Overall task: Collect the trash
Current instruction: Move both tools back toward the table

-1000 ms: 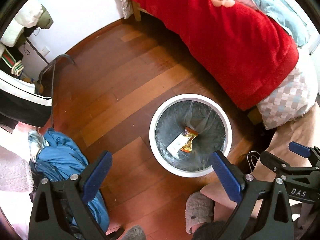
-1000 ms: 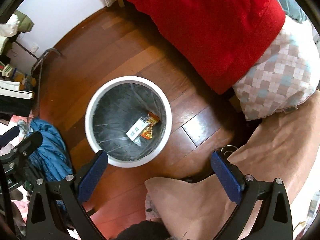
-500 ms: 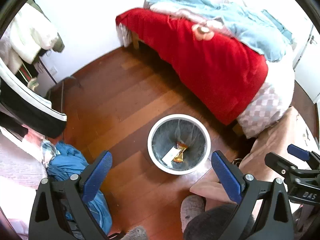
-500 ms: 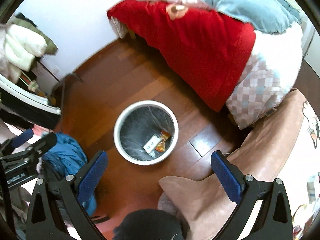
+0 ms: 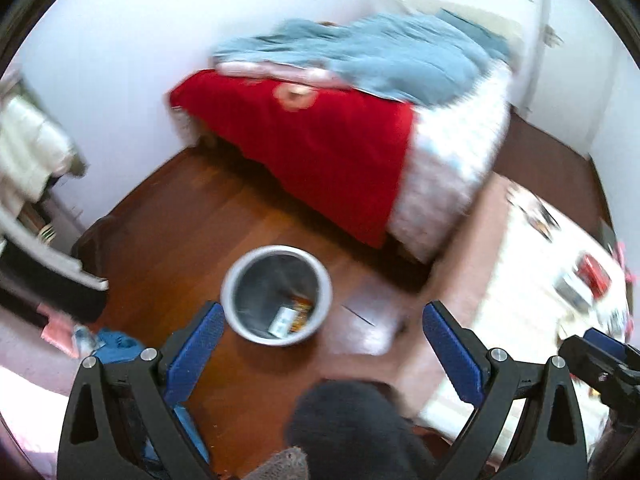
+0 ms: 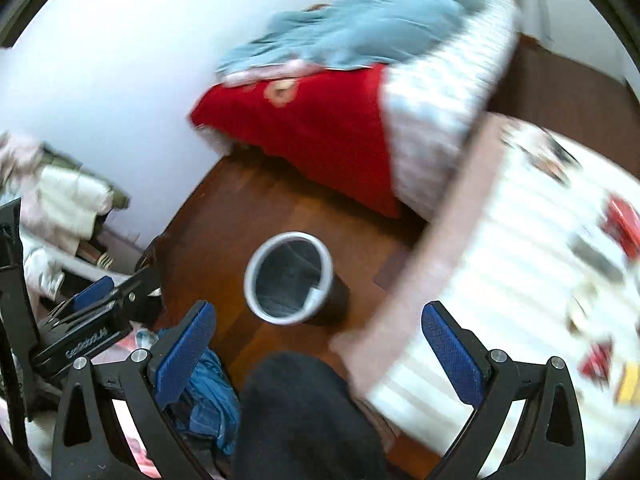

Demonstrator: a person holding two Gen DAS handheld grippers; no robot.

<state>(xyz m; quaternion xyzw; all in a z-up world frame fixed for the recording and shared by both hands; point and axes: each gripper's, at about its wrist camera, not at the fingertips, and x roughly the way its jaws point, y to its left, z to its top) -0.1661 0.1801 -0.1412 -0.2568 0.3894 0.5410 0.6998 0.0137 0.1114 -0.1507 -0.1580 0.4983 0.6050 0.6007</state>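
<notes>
A round white-rimmed trash bin (image 5: pixel 325 280) with a grey liner stands on the wooden floor; it also shows in the right wrist view (image 6: pixel 251 280). A white card and an orange wrapper (image 5: pixel 292 317) lie in its bottom. My left gripper (image 5: pixel 318 330) is open and empty, held high above the bin. My right gripper (image 6: pixel 318 330) is open and empty, high above the floor to the bin's right. Blurred red and yellow items (image 6: pixel 620 224) lie on a white striped surface (image 6: pixel 500 280) at the right.
A bed with a red blanket (image 5: pixel 320 148) and blue quilt stands behind the bin. A blue garment (image 6: pixel 208 392) lies on the floor at the left. A dark-clad knee (image 6: pixel 304 412) is below the grippers. Clothes hang at the far left.
Both grippers have risen well away from the bin and swung to the right; the bin now looks small and the white striped surface with items has come into view. Both stay open.
</notes>
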